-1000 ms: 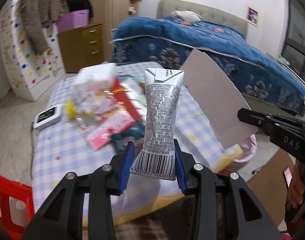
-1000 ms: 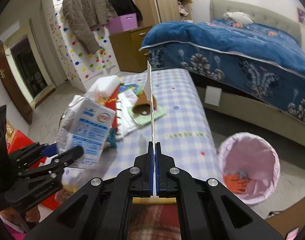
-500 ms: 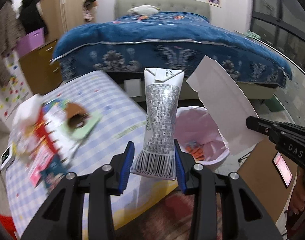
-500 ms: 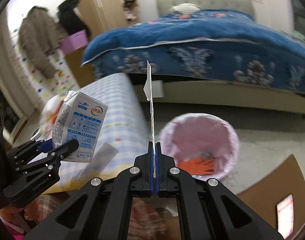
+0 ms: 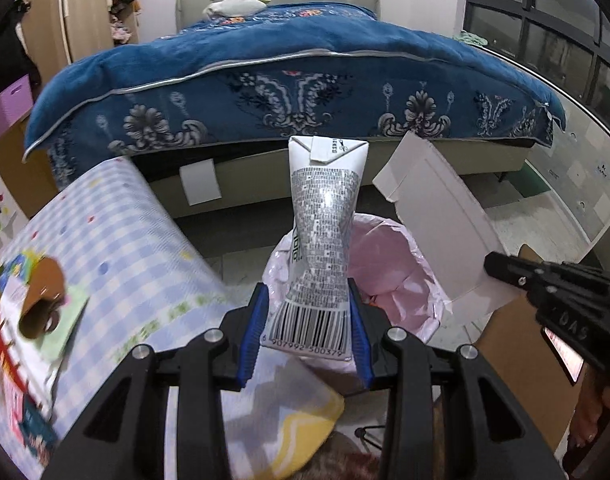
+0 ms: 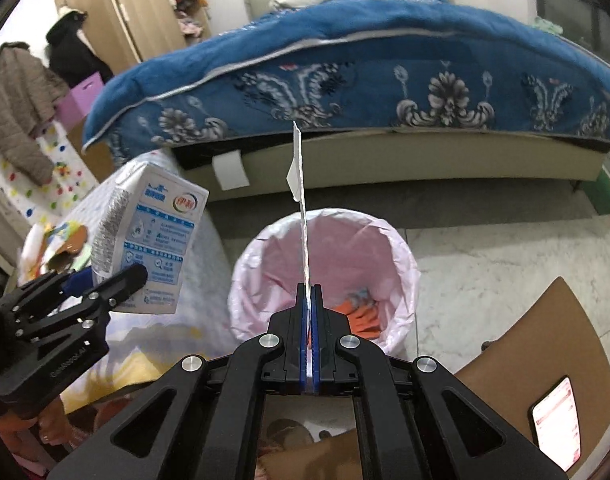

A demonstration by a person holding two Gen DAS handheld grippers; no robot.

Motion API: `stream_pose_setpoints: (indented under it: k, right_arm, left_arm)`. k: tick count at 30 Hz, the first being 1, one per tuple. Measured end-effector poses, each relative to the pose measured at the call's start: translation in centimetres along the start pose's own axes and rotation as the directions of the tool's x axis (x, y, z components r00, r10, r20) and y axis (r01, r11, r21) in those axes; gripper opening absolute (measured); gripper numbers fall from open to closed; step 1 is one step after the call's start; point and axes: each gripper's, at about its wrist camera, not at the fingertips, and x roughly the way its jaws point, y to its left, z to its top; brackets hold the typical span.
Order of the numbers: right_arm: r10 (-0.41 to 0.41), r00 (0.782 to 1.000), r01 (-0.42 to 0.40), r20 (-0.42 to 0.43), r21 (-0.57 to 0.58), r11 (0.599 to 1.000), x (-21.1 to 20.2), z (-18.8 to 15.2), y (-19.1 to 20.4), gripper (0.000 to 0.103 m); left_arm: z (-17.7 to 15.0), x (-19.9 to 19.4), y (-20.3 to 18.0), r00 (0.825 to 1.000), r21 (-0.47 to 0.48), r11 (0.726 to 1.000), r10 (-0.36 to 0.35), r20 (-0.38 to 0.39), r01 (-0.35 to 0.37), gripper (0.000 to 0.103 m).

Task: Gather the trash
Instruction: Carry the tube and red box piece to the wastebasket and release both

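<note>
My left gripper (image 5: 309,312) is shut on a milk carton (image 5: 323,240), silver-sided with a barcode, held upright above the near rim of a trash bin (image 5: 389,264) lined with a pink bag. In the right wrist view the carton (image 6: 153,240) shows its blue and white face, left of the bin (image 6: 401,256). My right gripper (image 6: 310,300) is shut on a flat white cardboard piece (image 6: 301,200), seen edge-on, over the bin. The cardboard (image 5: 437,216) shows broadside in the left wrist view. Orange trash (image 6: 361,316) lies in the bin.
A table with a checked cloth (image 5: 117,232) stands left of the bin and carries more wrappers and paper (image 5: 41,304). A bed with a blue blanket (image 5: 289,80) runs behind. A brown cardboard sheet (image 6: 545,344) with a phone (image 6: 555,420) lies at the right.
Both grippers swung right from the table toward the bin, carrying the carton and the cardboard. The bin now sits directly under both. Both grips are unchanged.
</note>
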Motion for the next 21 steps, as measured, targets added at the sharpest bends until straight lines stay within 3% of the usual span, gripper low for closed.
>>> stream_pose_setpoints:
  k: [6, 7, 8, 10, 11, 21]
  right_arm:
    - [-0.030, 0.999, 0.030, -0.018, 0.006, 1.000, 2.9, 1.3, -1.0, 0.005]
    - [-0.033, 0.999, 0.033, -0.018, 0.003, 0.999, 3.4, 1.4, -1.2, 0.006]
    - [-0.036, 0.999, 0.036, -0.021, 0.001, 0.999, 3.9, 1.6, -1.4, 0.007]
    - [-0.040, 0.998, 0.040, -0.043, 0.010, 0.999, 4.9, 1.8, -1.7, 0.020]
    - [-0.045, 0.998, 0.046, -0.044, 0.020, 0.999, 5.0, 1.8, -1.9, 0.025]
    - [-0.003, 1.000, 0.003, -0.025, 0.013, 1.000, 1.2, 1.3, 0.5, 0.025]
  left_arm:
    - [2.3, 2.4, -0.3, 1.000, 0.002, 1.000, -0.031, 0.005, 0.031, 0.037]
    - [2.8, 2.8, -0.3, 0.999, -0.001, 0.999, -0.035, 0.008, 0.035, 0.041]
    - [3.0, 3.0, -0.1, 0.999, -0.005, 0.999, -0.039, 0.009, 0.039, 0.052]
    - [3.2, 3.0, 0.3, 0.999, -0.016, 0.999, -0.036, 0.022, 0.036, 0.057]
    - [3.1, 2.8, 0.7, 0.999, -0.020, 0.999, -0.031, 0.023, 0.032, 0.057]
    - [-1.0, -1.4, 4.8, 0.999, -0.093, 0.995, 0.035, 0.002, -0.035, 0.057]
